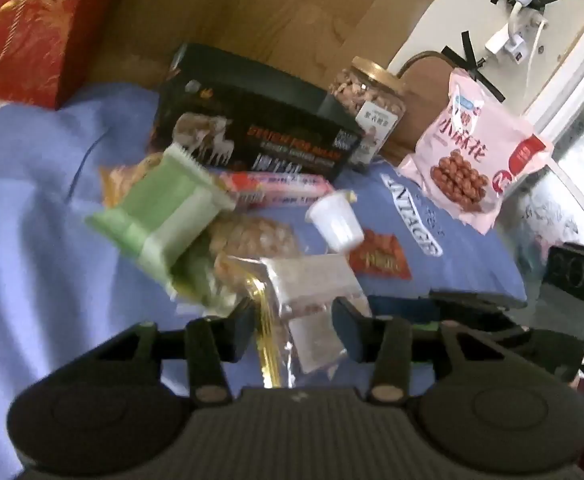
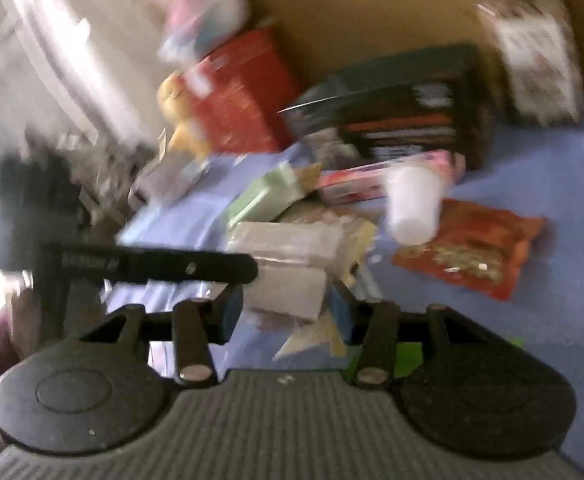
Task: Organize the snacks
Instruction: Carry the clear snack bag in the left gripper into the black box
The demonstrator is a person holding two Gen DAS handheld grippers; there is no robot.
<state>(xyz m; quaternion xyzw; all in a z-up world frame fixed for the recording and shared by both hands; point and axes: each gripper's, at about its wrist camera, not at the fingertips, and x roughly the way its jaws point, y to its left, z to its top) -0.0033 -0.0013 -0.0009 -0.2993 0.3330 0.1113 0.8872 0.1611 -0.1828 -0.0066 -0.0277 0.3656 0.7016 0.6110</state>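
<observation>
With each hand-held gripper, left [image 1: 294, 330] and right [image 2: 287, 312], standing apart around a clear packet [image 1: 308, 292] in the snack pile on the blue bed sheet [image 1: 31, 216], a careless pull risked toppling the white cup [image 1: 336, 220].

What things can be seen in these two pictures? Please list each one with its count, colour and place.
black box: 1, black with orange text, back centre
nut jar: 1, clear with gold lid, right of the black box
pink snack bag: 1, pink, far right
red gift box: 1, red and gold, back left
green packet: 1, pale green, centre pile
pink long box: 1, pink, before the black box
white cup: 1, white, lying tipped
red packet: 1, red, beside the cup
silver packet: 1, silver, between left jaws
blue cloth: 1, blue, under everything
left gripper: 1, black
right gripper: 1, black
</observation>
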